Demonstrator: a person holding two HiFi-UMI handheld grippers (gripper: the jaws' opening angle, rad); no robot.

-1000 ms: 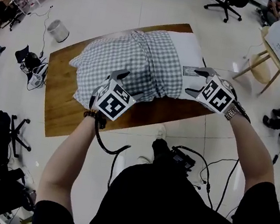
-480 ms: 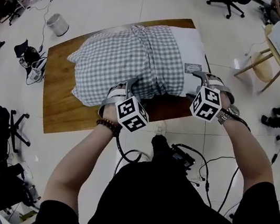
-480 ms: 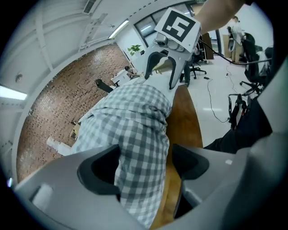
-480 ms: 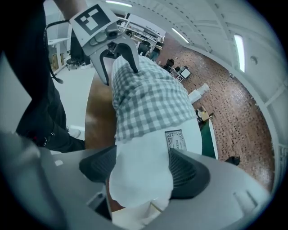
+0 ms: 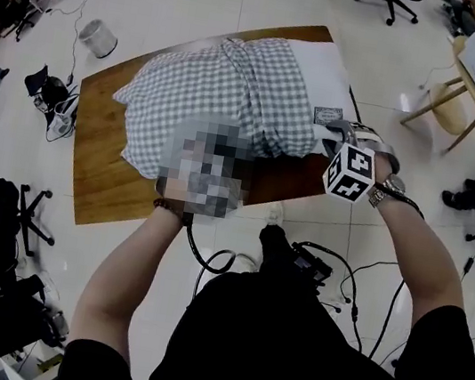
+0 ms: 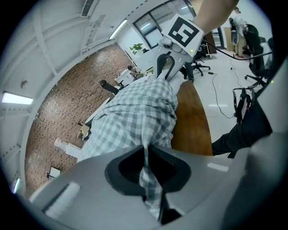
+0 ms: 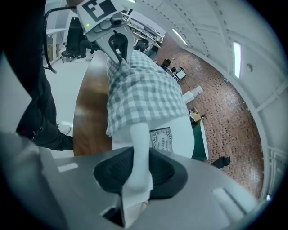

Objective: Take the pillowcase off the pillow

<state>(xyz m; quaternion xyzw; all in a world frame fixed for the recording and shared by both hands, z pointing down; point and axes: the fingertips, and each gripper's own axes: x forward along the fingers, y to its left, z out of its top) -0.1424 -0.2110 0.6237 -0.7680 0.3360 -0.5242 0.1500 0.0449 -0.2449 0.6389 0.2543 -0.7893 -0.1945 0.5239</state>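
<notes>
Right, both grippers are down at the near edge of the table (image 5: 99,180), where the pillow (image 5: 324,77) lies across the wood. The checked pillowcase (image 5: 225,101) covers most of it, and only the white end on the person's right pokes out bare.

The left gripper (image 6: 147,177) has just been closing, and its fingers (image 6: 127,167) are now nearly together with a thin fold of the checked cloth running straight up between them. That looks like a clean pinch on the pillowcase alone. In the head view this gripper sits under a blurred patch, so the gripper views carry the story here.

The right gripper (image 7: 136,177) has just been closing too. Its fingers (image 7: 164,174) are clamped on a thicker roll of plain white fabric from the exposed pillow end, just below the printed label (image 7: 163,137).

So it's one grip on the cover and one on the filling, which looks like the set-up for pulling the two apart.

As for handling, the case is thin, limp cotton that weighs almost nothing, so it will bunch and stretch before it slides. The pillow is squashy and will fold if dragged by a corner. A grip on the hem, or on a loose fold clear of the stuffing, seems safest. The likely risk is the case snagging on the pillow's far corners.
</notes>
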